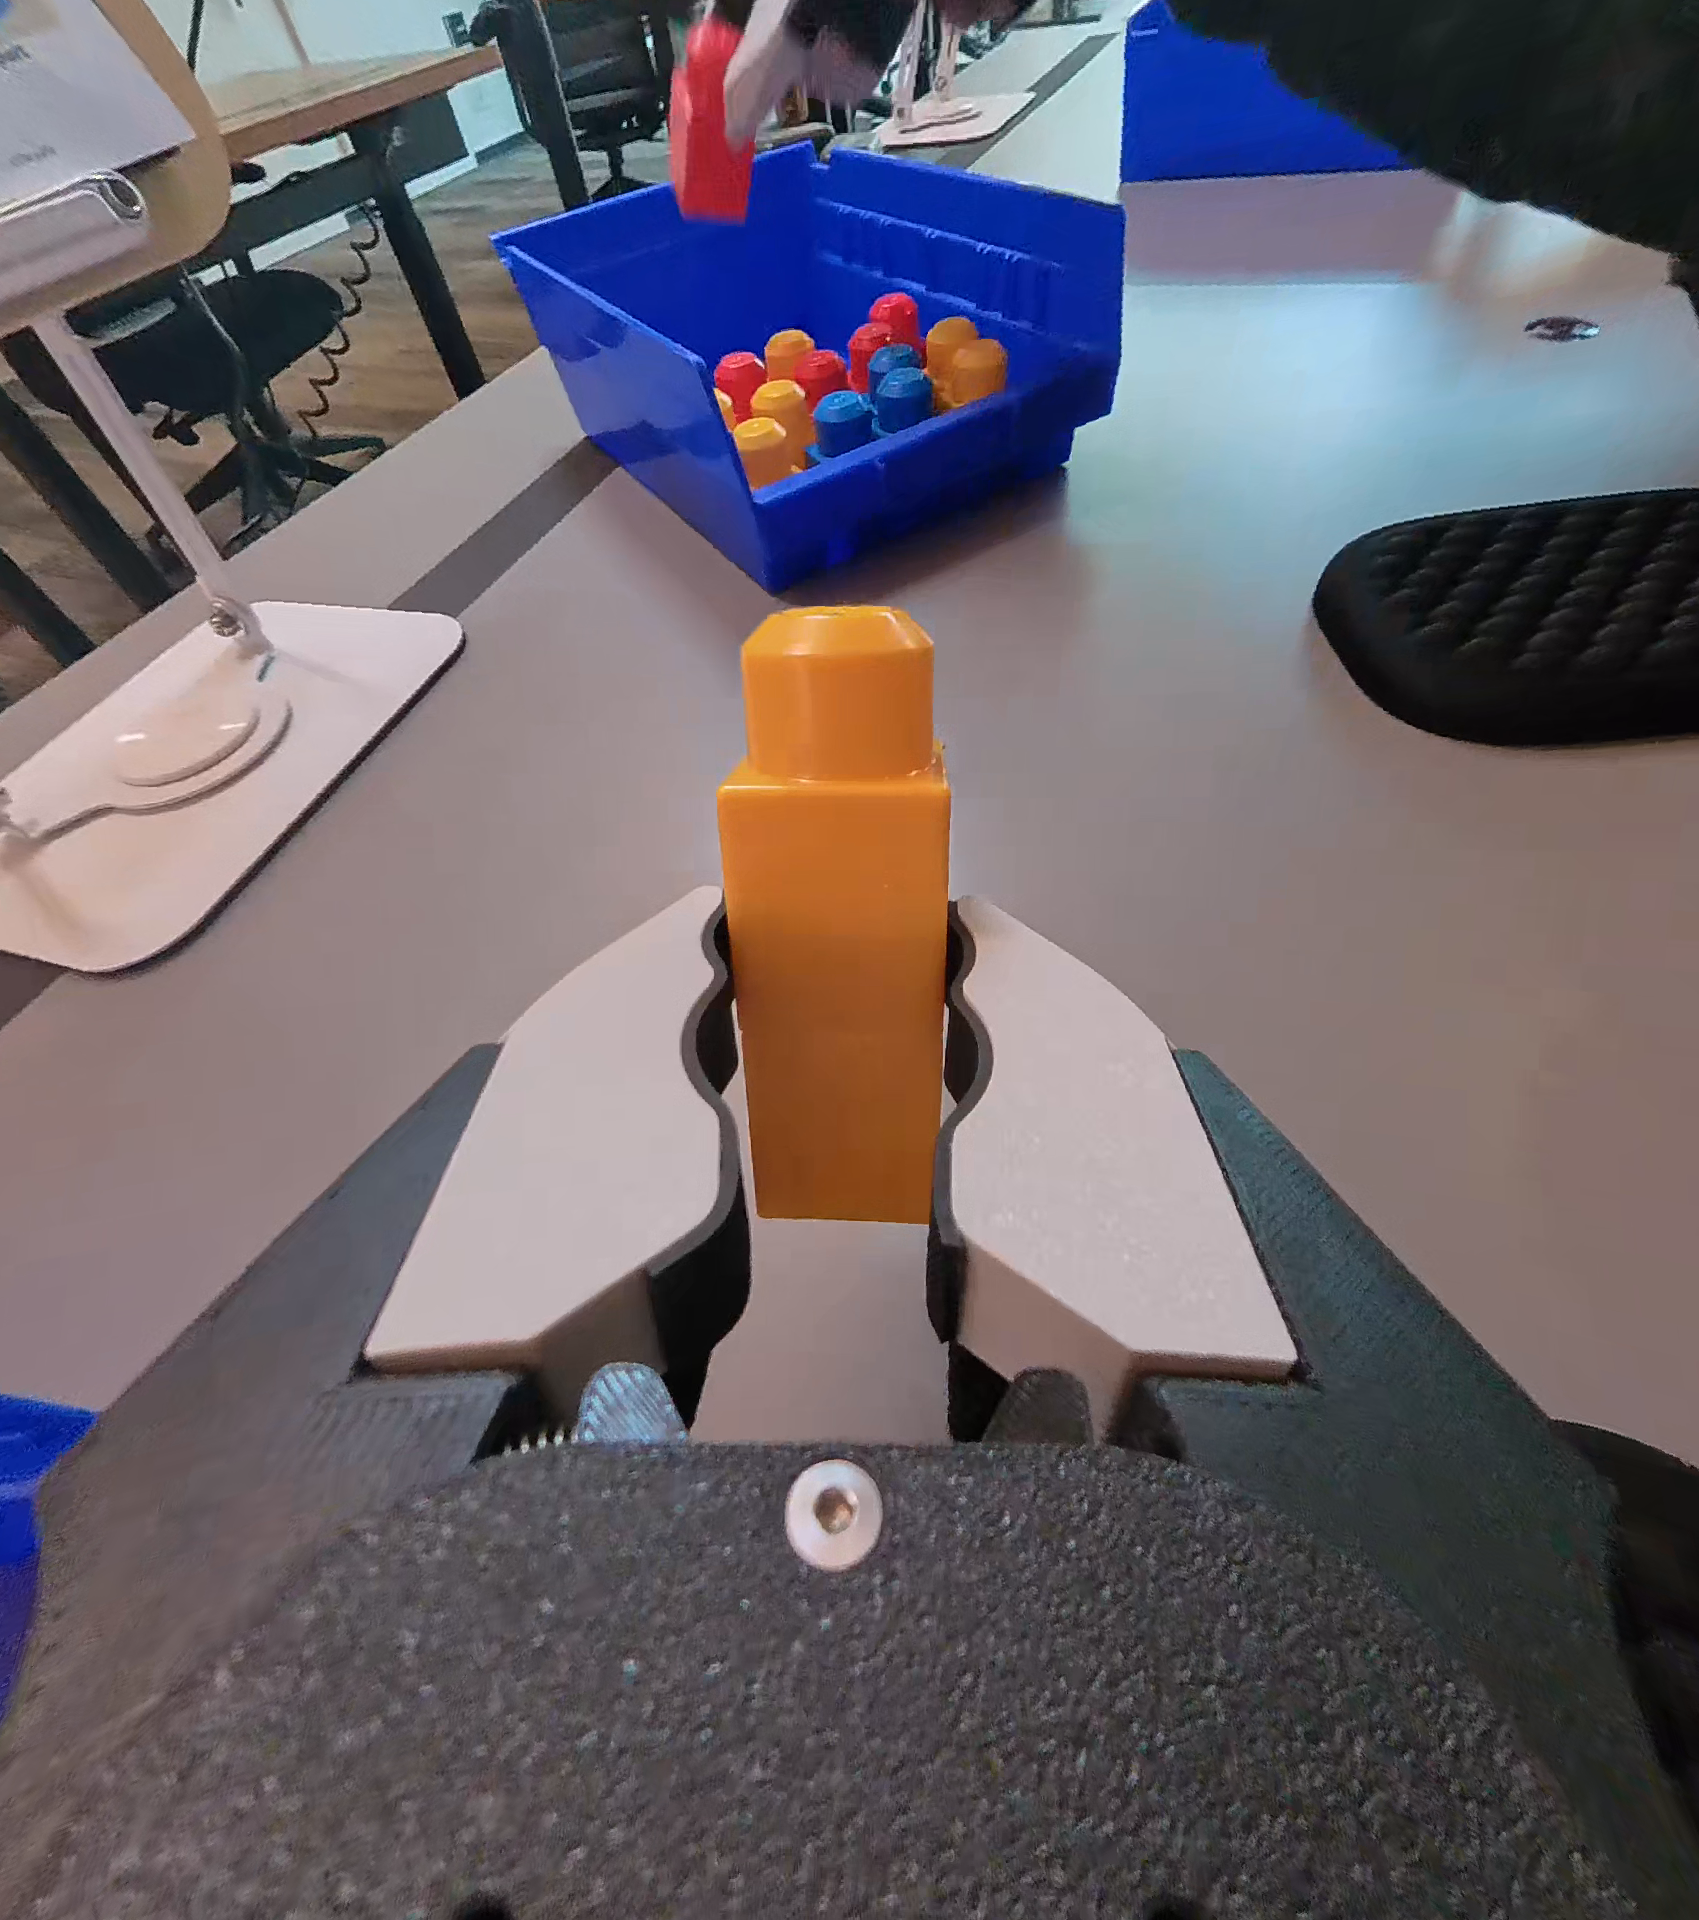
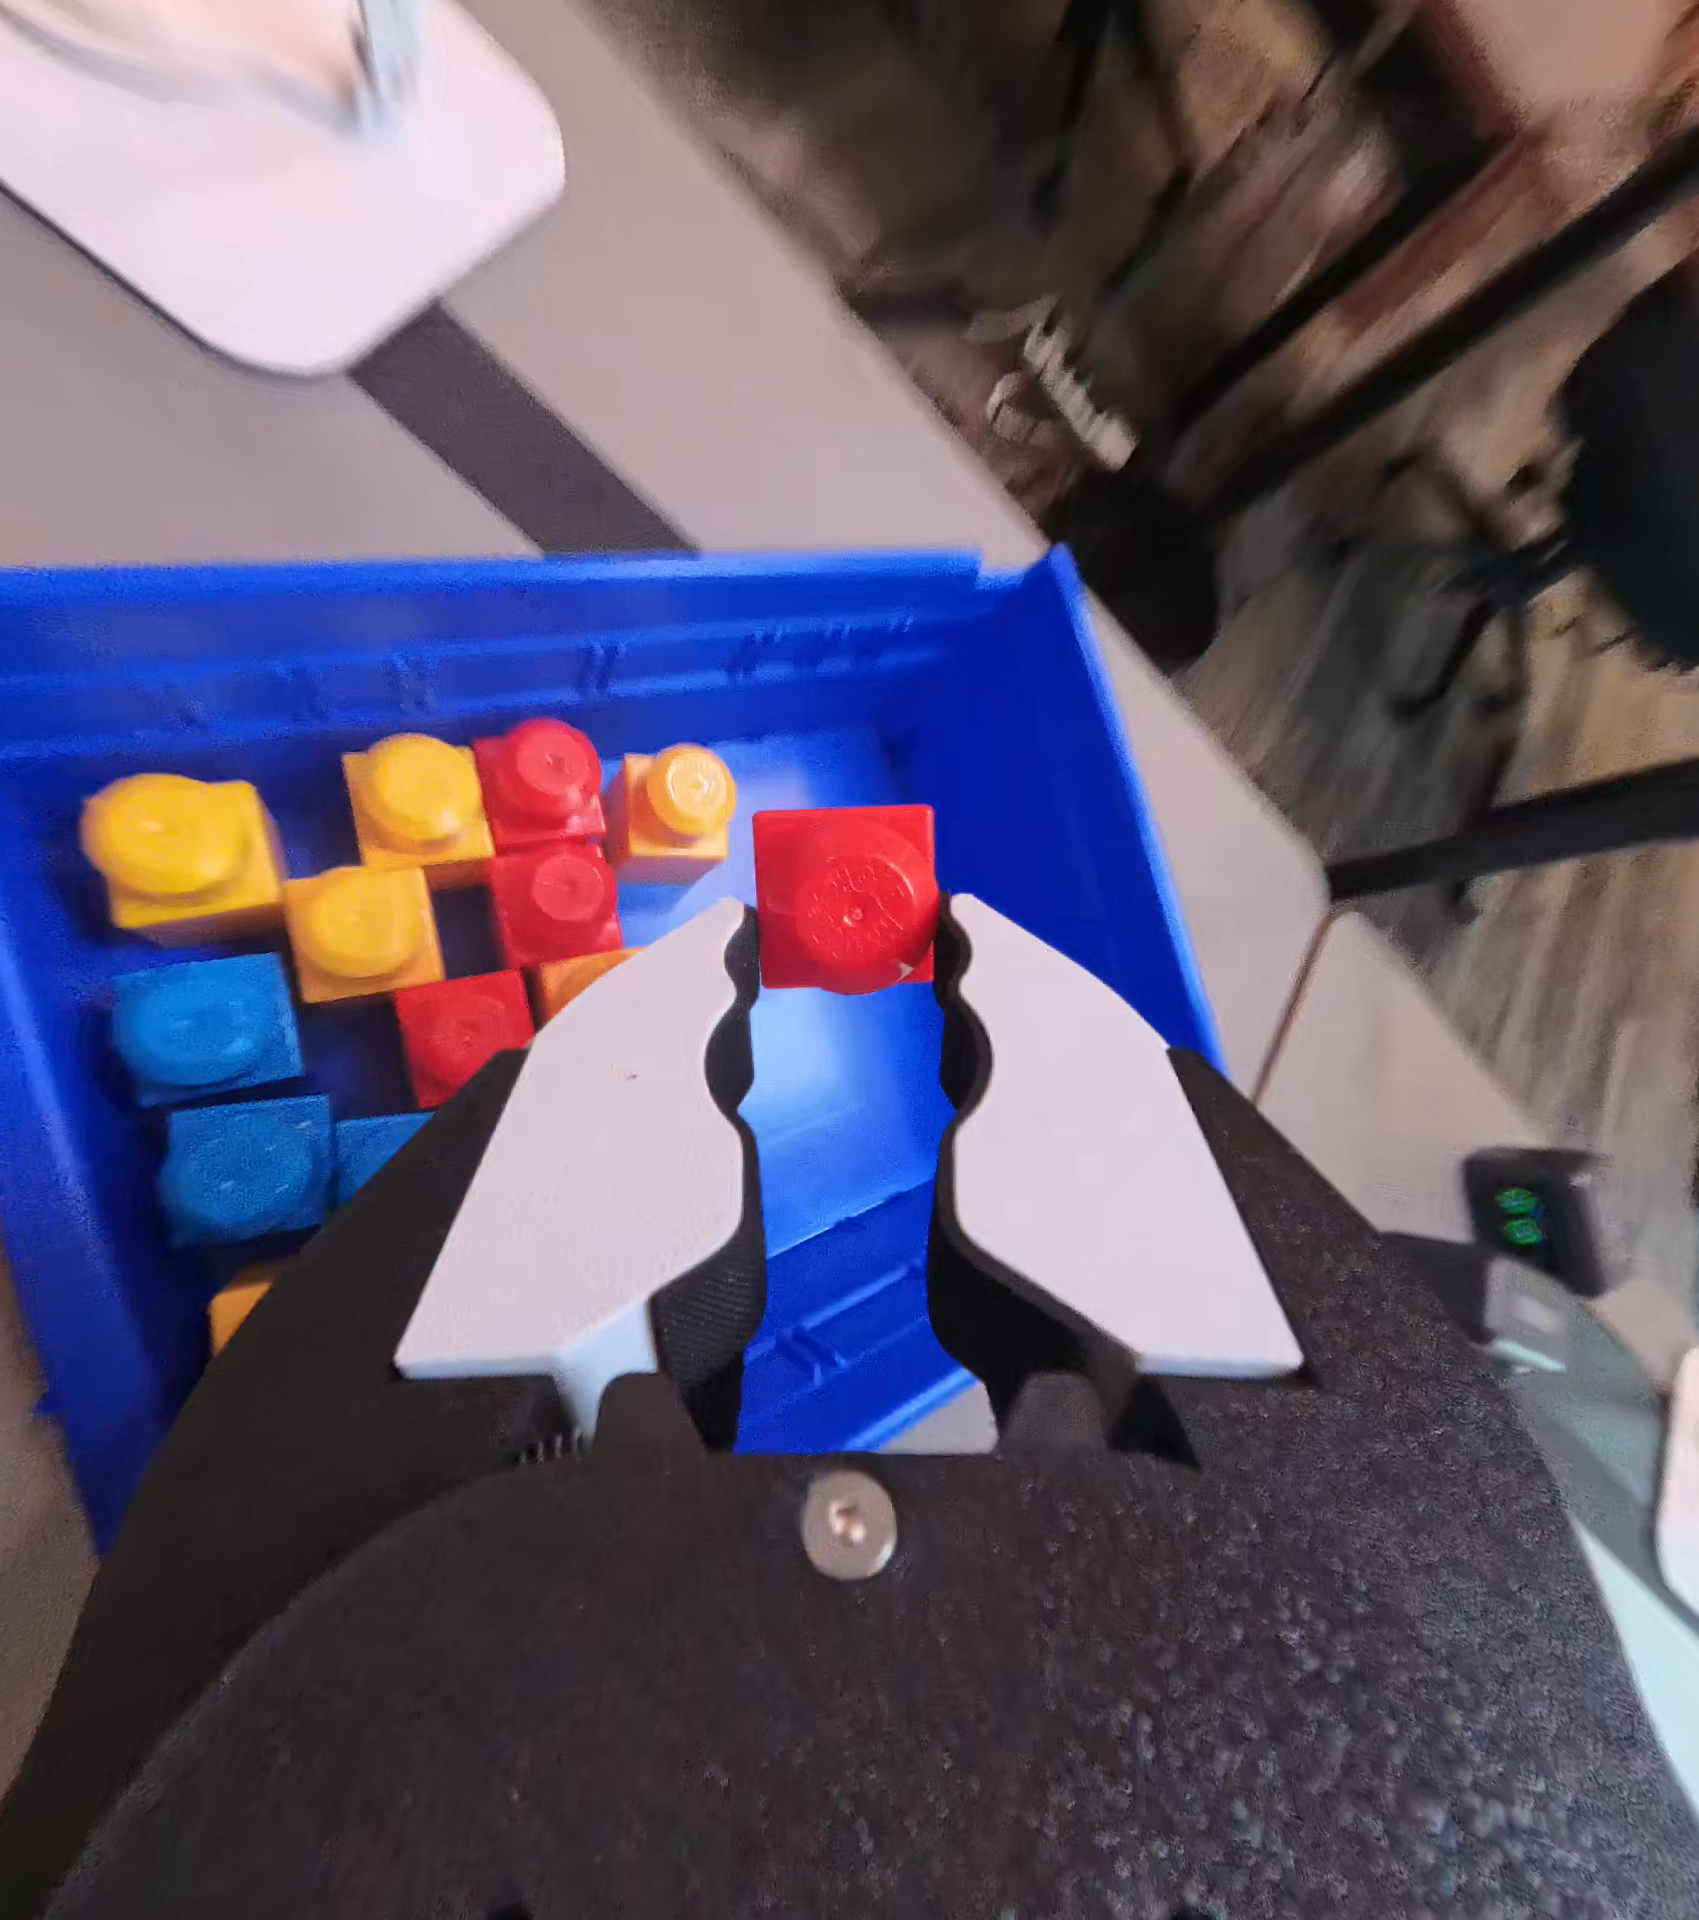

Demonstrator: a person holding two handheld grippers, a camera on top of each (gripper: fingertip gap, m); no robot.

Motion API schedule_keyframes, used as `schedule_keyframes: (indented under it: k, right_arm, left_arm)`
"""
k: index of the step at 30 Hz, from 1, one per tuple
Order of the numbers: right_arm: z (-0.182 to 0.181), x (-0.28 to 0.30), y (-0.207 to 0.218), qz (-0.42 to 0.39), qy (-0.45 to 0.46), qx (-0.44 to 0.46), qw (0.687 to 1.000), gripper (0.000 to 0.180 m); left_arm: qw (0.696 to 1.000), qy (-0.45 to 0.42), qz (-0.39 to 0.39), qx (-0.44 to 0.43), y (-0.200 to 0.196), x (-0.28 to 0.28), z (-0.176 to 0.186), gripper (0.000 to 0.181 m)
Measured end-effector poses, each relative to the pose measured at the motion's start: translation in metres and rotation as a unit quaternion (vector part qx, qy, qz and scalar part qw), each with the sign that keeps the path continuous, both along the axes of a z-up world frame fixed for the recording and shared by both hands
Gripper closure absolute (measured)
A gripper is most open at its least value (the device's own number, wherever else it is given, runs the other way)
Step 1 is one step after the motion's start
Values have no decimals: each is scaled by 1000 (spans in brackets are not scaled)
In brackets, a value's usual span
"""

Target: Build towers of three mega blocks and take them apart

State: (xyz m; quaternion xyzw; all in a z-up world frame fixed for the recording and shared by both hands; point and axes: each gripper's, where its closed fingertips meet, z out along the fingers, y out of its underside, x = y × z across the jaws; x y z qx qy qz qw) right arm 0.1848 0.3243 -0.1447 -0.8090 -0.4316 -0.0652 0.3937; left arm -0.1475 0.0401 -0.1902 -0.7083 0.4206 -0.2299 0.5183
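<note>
Close in, the left gripper (image 1: 837, 935) pinches an orange block (image 1: 834, 935) between its two pale fingers (image 1: 606, 1122), stud end pointing away from the camera, the block's lower half sunk between the wavy pads. Grey table (image 1: 1240, 883) lies beneath and ahead of it. To the gripper's left front, a white stand base (image 1: 201, 769) sits on the table edge; to its right front, a black quilted pad (image 1: 1572, 613). Straight ahead, well beyond the orange block, a blue bin (image 1: 679, 436) holds loose blocks (image 1: 855, 384), red, orange and blue, studs up, clustered toward one end. Above the bin's far wall the right gripper (image 1: 751, 94), blurred, hangs with a red block (image 1: 710, 135) in its grip.

From the right wrist view, the right gripper (image 2: 845, 914) clamps that red block (image 2: 845, 899) at the very fingertips, stud facing the camera, held above the bare end of the bin (image 2: 1115, 790). The loose blocks (image 2: 367, 914) lie below and to the gripper's left. Beyond the bin, the stand base (image 2: 284, 187), smeared. Background too blurred to read.
</note>
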Motion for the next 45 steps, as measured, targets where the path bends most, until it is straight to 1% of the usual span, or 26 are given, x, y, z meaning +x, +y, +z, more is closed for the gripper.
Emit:
schedule_keyframes:
  k: [3, 6, 8, 12, 17, 18, 20, 23, 25, 26, 28, 30, 32, 35, 37, 39, 40, 41, 43, 45]
  right_arm:
    - [-49, 9, 26, -31, -40, -80, 996, 147]
    - [-85, 8, 29, -44, -35, -177, 983, 147]
    - [-97, 4, 27, -40, -28, -222, 974, 147]
    - [-111, -10, 15, -11, -10, -292, 956, 147]
    - [-111, -19, 12, 13, 25, -297, 954, 146]
    - [-108, -18, 13, 17, 25, -286, 958, 141]
    - [-90, -24, 14, 29, 54, -253, 965, 131]
    - [-40, -48, 8, 74, 115, -162, 977, 117]
    - [-8, -80, -19, 140, 151, -118, 971, 112]
    - [5, -100, -41, 183, 166, -104, 963, 112]
    - [19, -142, -95, 274, 174, -93, 941, 111]
    - [22, -181, -155, 355, 178, -96, 913, 112]
    - [15, -214, -213, 423, 180, -111, 881, 114]
    - [-3, -248, -275, 488, 171, -136, 845, 116]
    - [-20, -262, -298, 506, 153, -152, 835, 116]
    - [-33, -273, -313, 518, 146, -167, 826, 122]
    - [-37, -276, -318, 521, 143, -174, 823, 130]
    - [-42, -278, -321, 525, 136, -176, 822, 146]
    - [-43, -278, -321, 531, 132, -168, 820, 148]
    - [-34, -274, -319, 529, 143, -171, 819, 148]
  left_arm:
    - [1000, -5, -1, -7, 0, -1, -2, 144]
    - [1000, -3, 1, -10, 2, -2, -4, 144]
    - [1000, -5, -1, -12, 1, -1, -4, 144]
    - [1000, -2, -2, -14, 1, 0, -6, 144]
    - [1000, -12, -8, -22, 0, 5, -8, 144]
    - [1000, -13, -9, -22, 0, 7, -8, 144]
    - [1000, -12, -12, -20, -1, 10, -8, 144]
    - [1000, -10, -18, -15, -4, 16, -8, 144]
    - [1000, -7, -22, -13, -5, 19, -9, 144]
    - [1000, -5, -25, -12, -6, 22, -9, 144]
    - [999, -1, -35, -12, -8, 27, -11, 144]
    - [999, 10, -42, -9, -11, 33, -15, 144]
    - [998, 23, -55, -7, -17, 40, -19, 144]
    - [997, 36, -72, -3, -24, 49, -23, 144]
    - [996, 39, -81, -3, -28, 54, -24, 144]
    - [995, 42, -87, -3, -31, 58, -25, 144]
    - [995, 47, -88, -2, -31, 60, -26, 144]
    - [995, 51, -90, -2, -33, 61, -28, 144]
    - [995, 46, -87, 5, -32, 62, -28, 144]
    - [996, 33, -79, 21, -29, 60, -21, 142]
